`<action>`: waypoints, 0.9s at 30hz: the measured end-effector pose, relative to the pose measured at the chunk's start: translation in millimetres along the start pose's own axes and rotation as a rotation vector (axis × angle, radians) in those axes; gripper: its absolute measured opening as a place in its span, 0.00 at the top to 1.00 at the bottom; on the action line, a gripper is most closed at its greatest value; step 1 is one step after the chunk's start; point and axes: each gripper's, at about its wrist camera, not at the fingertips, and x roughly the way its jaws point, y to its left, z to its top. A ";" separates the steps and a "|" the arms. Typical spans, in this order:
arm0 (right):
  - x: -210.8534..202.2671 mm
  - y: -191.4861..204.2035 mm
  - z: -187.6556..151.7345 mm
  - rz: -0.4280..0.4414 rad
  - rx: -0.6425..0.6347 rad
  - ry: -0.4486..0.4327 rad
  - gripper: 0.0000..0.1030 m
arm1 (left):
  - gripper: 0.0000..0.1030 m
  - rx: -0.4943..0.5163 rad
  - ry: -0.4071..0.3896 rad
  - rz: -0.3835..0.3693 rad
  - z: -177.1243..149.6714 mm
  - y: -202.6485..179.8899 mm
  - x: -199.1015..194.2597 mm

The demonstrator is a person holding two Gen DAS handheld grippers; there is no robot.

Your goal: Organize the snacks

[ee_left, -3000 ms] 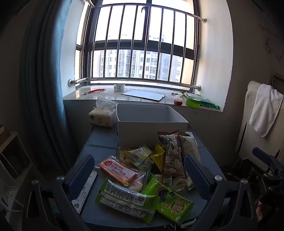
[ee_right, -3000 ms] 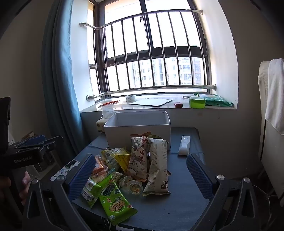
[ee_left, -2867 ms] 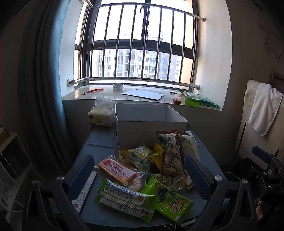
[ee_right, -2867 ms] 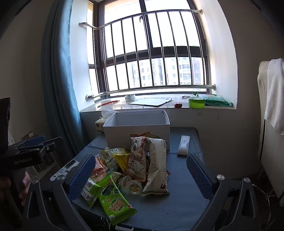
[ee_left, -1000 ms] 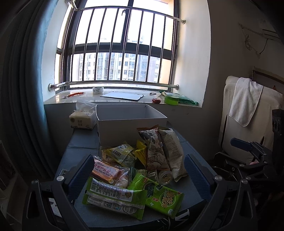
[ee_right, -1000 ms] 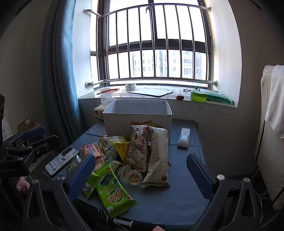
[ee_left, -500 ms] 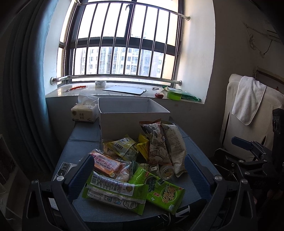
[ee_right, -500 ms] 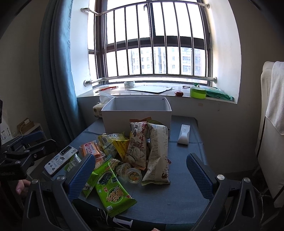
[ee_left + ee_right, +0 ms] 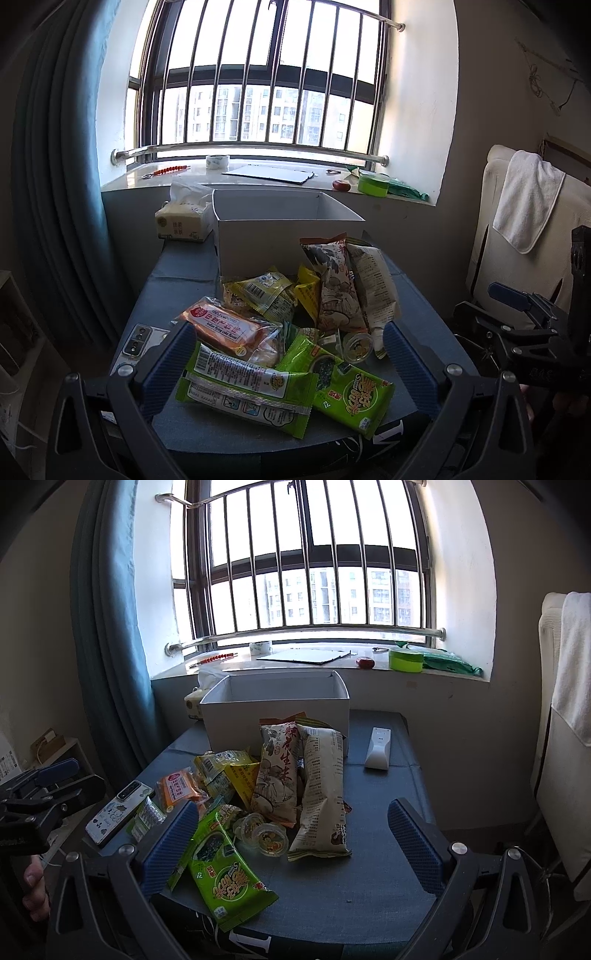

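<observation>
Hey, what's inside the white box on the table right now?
Only bare inner walls of the white box show from both views. Its floor is hidden by the near wall, so whether anything lies there can't be told. The snacks lie outside, in front.

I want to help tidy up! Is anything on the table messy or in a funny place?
Yes. The snacks lie in a jumbled heap, overlapping, in front of the open box, none visibly inside it. A green packet sits right at the table's near edge. A phone and a remote lie beside the food.
</observation>
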 end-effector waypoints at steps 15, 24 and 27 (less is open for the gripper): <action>3.4 -2.0 -3.9 -0.018 -0.006 -0.026 0.00 | 0.00 0.054 -0.016 -0.010 -0.6 -11.8 -3.3; 48.9 -23.0 2.0 0.061 0.046 0.053 0.00 | 0.00 0.045 -0.005 -0.024 -3.8 -9.9 3.5; 88.6 -40.9 6.5 0.086 0.097 0.117 0.00 | 0.00 0.042 0.002 -0.041 -4.4 -9.3 9.9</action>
